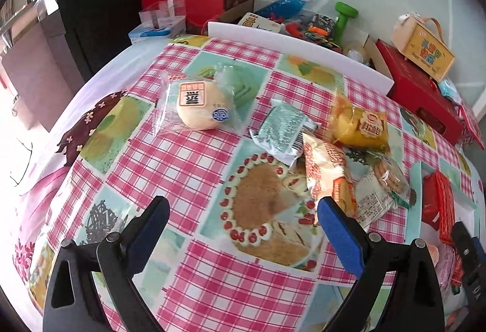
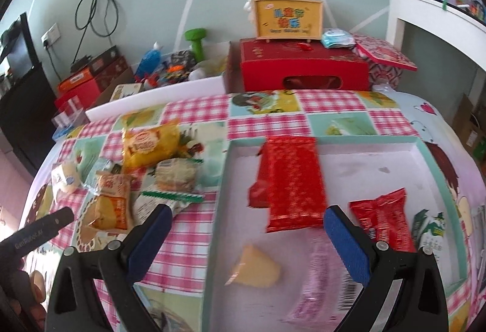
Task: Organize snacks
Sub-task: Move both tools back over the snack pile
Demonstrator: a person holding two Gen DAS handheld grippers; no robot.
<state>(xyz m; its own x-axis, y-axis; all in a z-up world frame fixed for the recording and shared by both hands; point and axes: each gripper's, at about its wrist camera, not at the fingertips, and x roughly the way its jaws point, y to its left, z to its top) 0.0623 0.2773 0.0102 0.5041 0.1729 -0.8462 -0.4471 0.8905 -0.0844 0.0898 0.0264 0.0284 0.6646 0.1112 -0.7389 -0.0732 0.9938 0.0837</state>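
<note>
Left gripper [image 1: 243,212]: wide apart, holding nothing, up over the pink checked tablecloth [image 1: 188,168].
Right gripper [image 2: 244,218]: wide apart too, holding nothing, up over the shallow white box with green sides [image 2: 442,180].
Round pale bun in a clear bag [image 1: 199,107]: alone on the cloth, at 11 o'clock from the left gripper.
Snack pile: silver-green packet [image 1: 282,127], yellow cake bag [image 1: 360,127], orange-and-white bag [image 1: 329,174] and clear cookie packet [image 1: 385,183], bunched together at 1 o'clock.
In the box: big shiny red packet [image 2: 293,183] at 12 o'clock from the right gripper, smaller red packet [image 2: 384,218] at 3 o'clock, yellow wedge [image 2: 258,266] and pink packet [image 2: 319,280] at 6 o'clock.
</note>
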